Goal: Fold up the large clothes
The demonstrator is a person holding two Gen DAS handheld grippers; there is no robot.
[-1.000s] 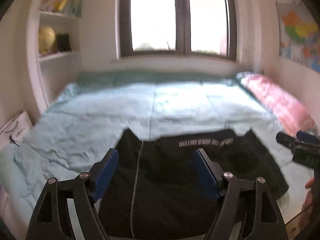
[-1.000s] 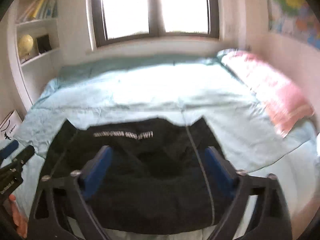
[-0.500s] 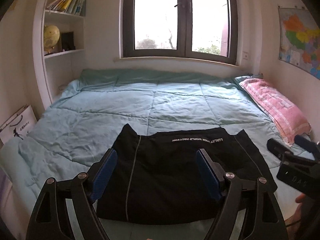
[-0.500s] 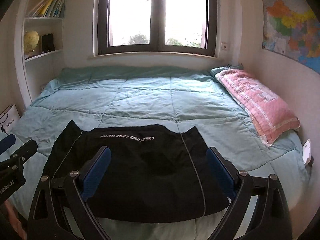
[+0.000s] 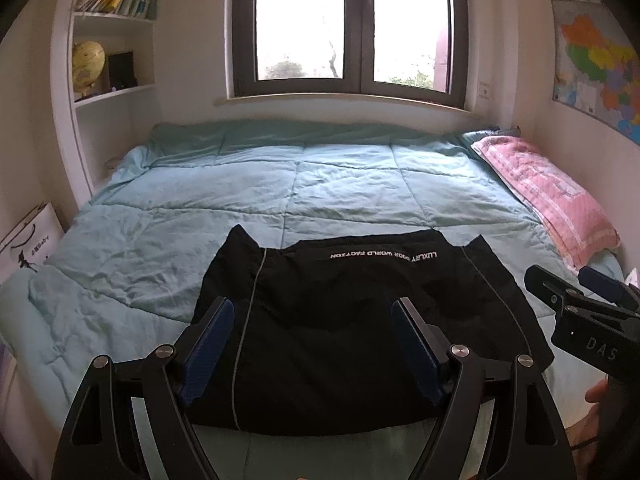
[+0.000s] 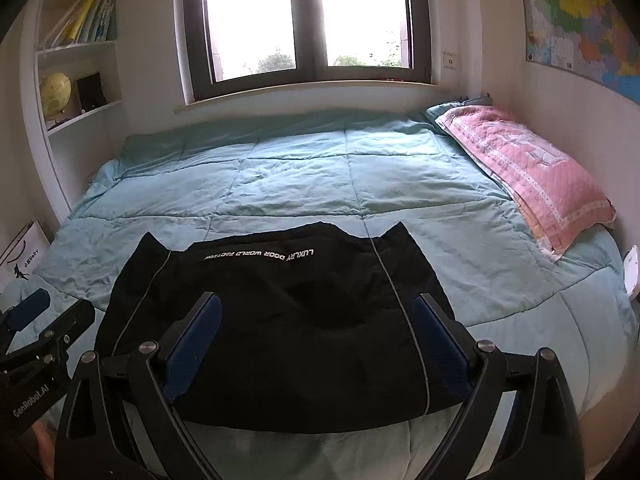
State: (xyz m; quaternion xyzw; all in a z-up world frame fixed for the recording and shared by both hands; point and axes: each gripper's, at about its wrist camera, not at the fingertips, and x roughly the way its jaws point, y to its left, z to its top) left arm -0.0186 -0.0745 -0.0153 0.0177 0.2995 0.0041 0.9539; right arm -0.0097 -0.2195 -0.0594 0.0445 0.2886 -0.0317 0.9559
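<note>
A folded black garment lies flat on the bed's teal quilt. Above it, the left hand-held gripper and the right hand-held gripper both hang with jaws wide apart, holding nothing.

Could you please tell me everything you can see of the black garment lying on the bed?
The black garment lies flat on the light blue quilt, near its front edge. Its fabric looks smooth and slightly puffy. A line of white lettering runs across near the far edge, thin pale piping runs down each side, and two corners stick up like points at the far edge. It appears already folded into a rough rectangle. Neither gripper touches it.
</note>
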